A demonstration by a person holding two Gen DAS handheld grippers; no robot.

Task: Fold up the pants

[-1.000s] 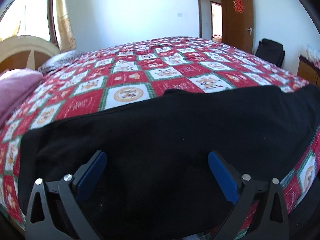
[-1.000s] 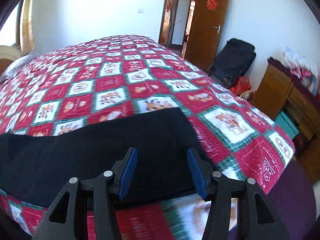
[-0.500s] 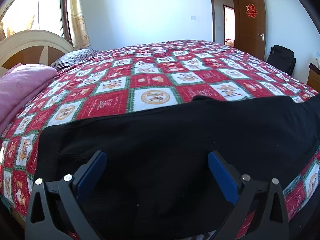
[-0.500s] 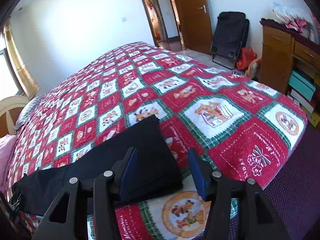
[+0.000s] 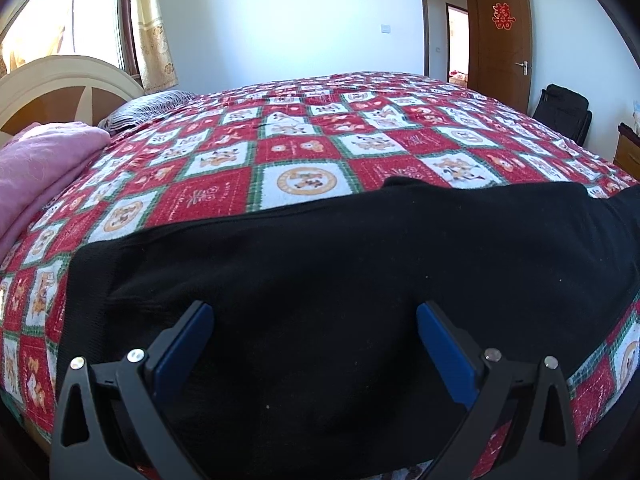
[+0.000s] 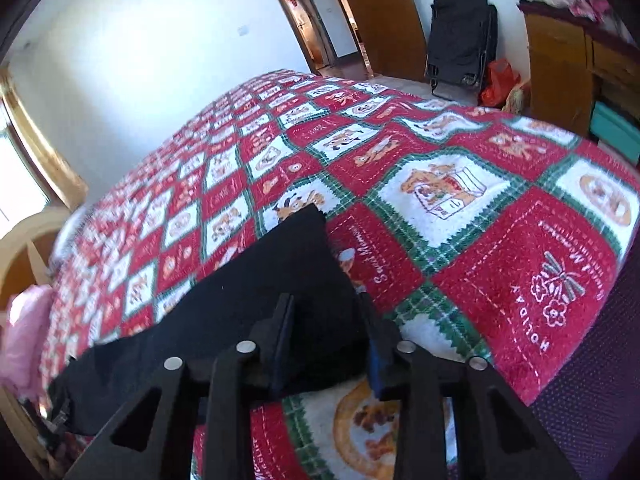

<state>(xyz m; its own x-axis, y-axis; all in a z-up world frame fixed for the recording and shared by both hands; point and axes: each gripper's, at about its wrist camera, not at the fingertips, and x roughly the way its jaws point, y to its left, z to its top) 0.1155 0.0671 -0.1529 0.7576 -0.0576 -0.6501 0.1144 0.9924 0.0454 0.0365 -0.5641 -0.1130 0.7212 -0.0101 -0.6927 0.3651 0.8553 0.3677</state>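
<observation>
Black pants [image 5: 340,280] lie flat along the near edge of a bed with a red, white and green patterned quilt [image 5: 304,148]. My left gripper [image 5: 314,328] is open, its blue pads wide apart just over the waistband end. In the right wrist view the pants [image 6: 256,288] run to the left, and their leg end lies between the fingers of my right gripper [image 6: 326,312]. The right jaws stand apart and tilted, astride the hem corner, not closed on it.
A pink blanket [image 5: 36,160] and a striped pillow [image 5: 148,106] lie at the headboard end. A wooden dresser [image 6: 580,60], a black folded chair [image 6: 460,48] and an open door [image 6: 376,12] stand beyond the bed's foot.
The right gripper has rolled and swung toward the leg hem, its jaws a little narrower. The left gripper has drawn back slightly over the waistband and stays open.
</observation>
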